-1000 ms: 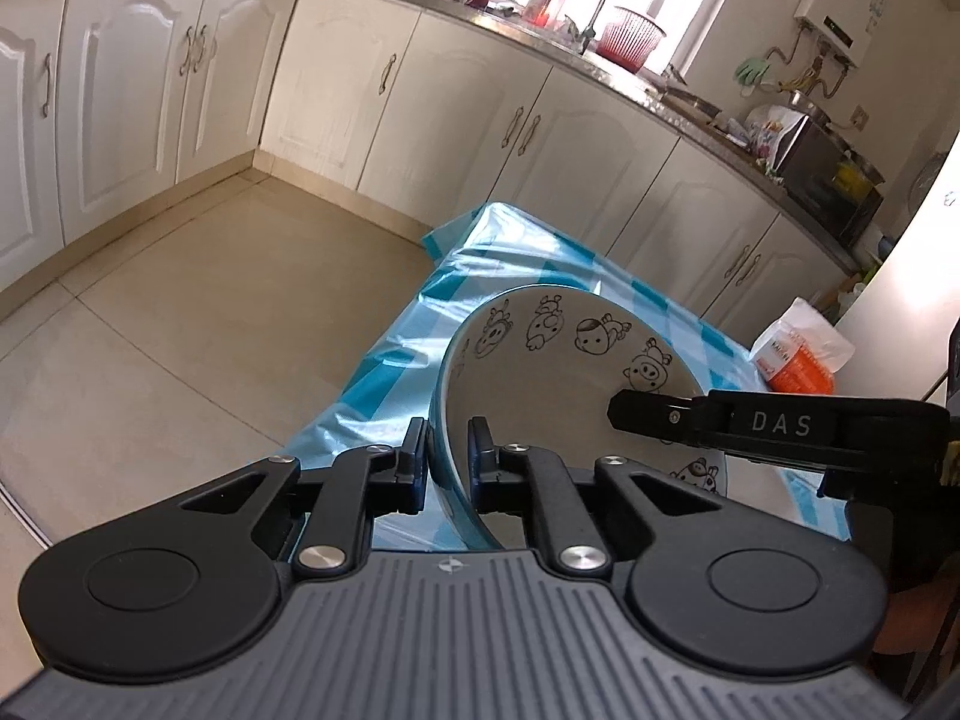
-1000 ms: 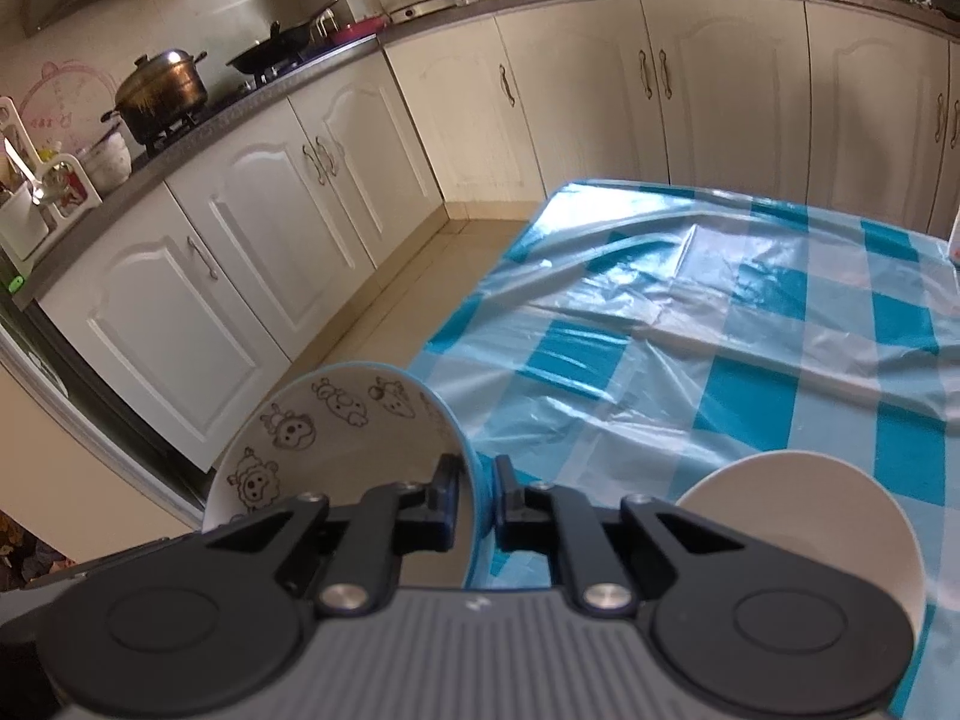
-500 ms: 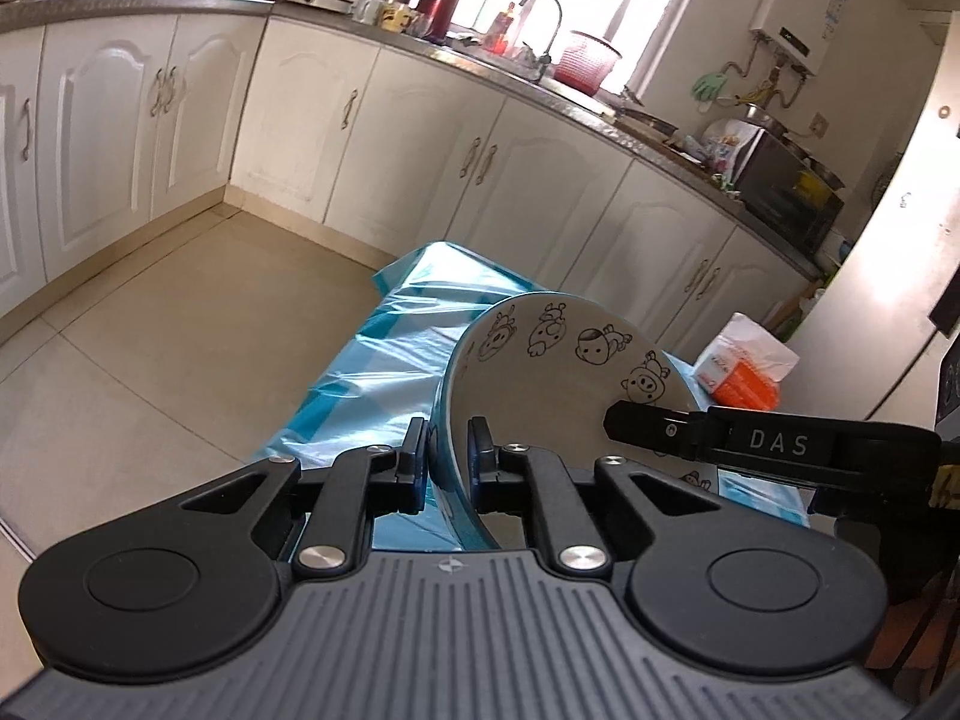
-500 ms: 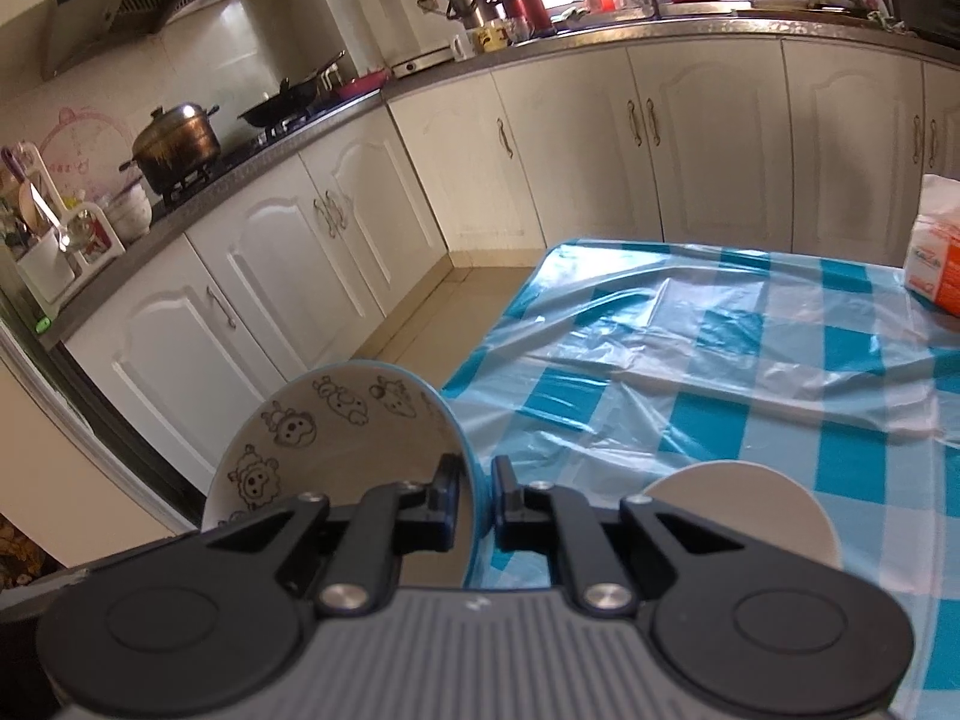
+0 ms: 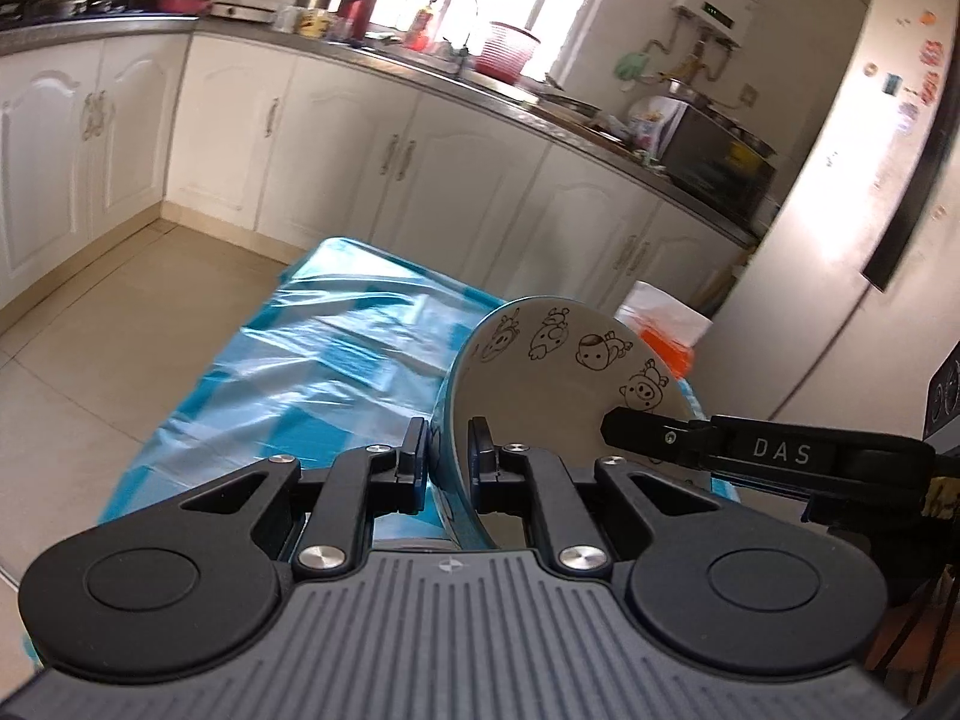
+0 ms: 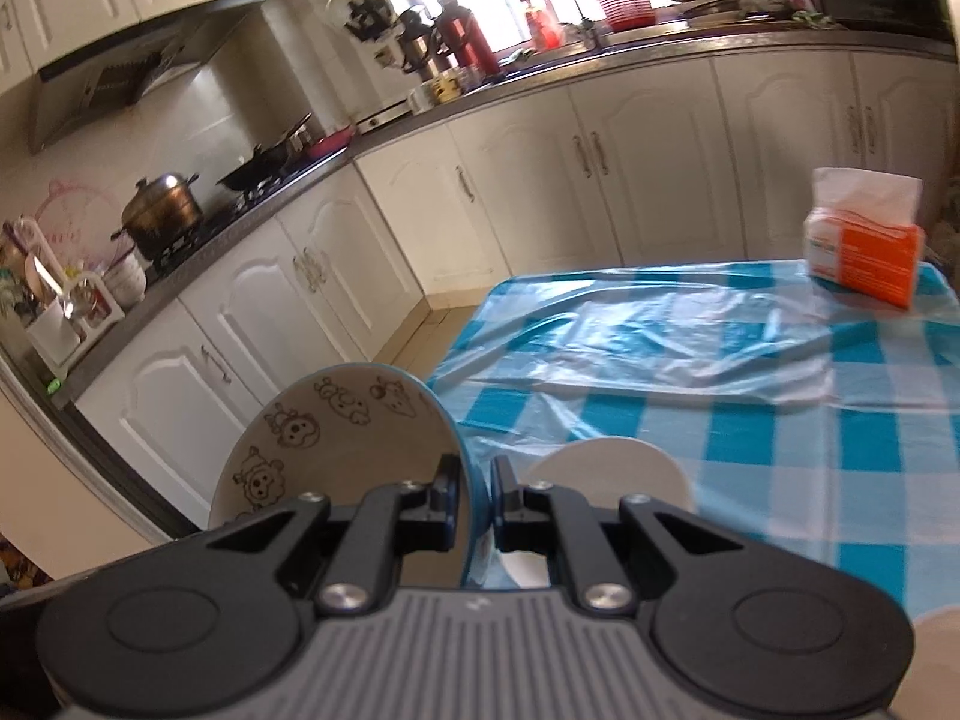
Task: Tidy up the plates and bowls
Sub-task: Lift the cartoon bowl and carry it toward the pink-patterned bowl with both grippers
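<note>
Between both grippers' jaws sits one cartoon bowl [image 5: 558, 384] — left gripper [image 5: 447, 450] and right gripper [image 6: 474, 495] each clenched on its rim.

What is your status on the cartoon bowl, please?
Both grippers, left and right, shut on cartoon bowl rim. Bowl held above checked tablecloth. White plate below.

Tissue box [image 6: 864, 264] on table's [image 6: 750, 372] far corner

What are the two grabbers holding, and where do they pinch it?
Both hold one cartoon bowl. The left gripper and the right gripper each pinch its rim, one finger inside, one outside, on opposite sides.
</note>
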Tool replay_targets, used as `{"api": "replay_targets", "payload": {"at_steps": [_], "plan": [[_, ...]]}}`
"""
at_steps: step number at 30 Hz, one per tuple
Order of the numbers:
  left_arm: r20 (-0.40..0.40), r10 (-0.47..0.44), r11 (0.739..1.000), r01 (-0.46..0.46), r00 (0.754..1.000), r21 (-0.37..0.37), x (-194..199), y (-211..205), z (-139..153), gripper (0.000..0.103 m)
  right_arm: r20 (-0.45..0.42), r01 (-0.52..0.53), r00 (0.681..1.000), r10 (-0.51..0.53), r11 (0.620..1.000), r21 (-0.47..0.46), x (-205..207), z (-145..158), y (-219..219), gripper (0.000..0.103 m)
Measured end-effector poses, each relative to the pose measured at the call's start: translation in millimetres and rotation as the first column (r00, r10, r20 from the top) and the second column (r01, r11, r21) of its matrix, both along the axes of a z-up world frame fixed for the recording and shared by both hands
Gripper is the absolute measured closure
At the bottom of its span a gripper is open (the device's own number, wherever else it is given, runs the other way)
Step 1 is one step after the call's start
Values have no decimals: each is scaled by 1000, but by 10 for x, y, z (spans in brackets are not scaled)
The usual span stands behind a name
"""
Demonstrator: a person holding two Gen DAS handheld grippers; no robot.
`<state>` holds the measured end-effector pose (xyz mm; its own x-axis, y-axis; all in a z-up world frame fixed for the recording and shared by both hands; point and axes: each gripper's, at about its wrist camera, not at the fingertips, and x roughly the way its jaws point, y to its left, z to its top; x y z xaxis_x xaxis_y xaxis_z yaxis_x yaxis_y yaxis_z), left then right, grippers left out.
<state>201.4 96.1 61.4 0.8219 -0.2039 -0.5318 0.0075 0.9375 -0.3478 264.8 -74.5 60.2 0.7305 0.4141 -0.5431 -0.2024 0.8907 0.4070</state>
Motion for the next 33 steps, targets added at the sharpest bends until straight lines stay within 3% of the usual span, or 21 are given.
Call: {"api": "replay_targets", "payload": {"at_steps": [21, 33], "plan": [[7, -219, 975, 218, 976, 42, -115, -1110, 10, 95, 29, 203, 978, -205, 978, 54, -829, 44, -1357, 95], [-111, -252, 966, 257, 961, 29, -17, -1501, -450, 95, -75, 302, 952, -296, 947, 105, -1124, -447, -1917, 95]]}}
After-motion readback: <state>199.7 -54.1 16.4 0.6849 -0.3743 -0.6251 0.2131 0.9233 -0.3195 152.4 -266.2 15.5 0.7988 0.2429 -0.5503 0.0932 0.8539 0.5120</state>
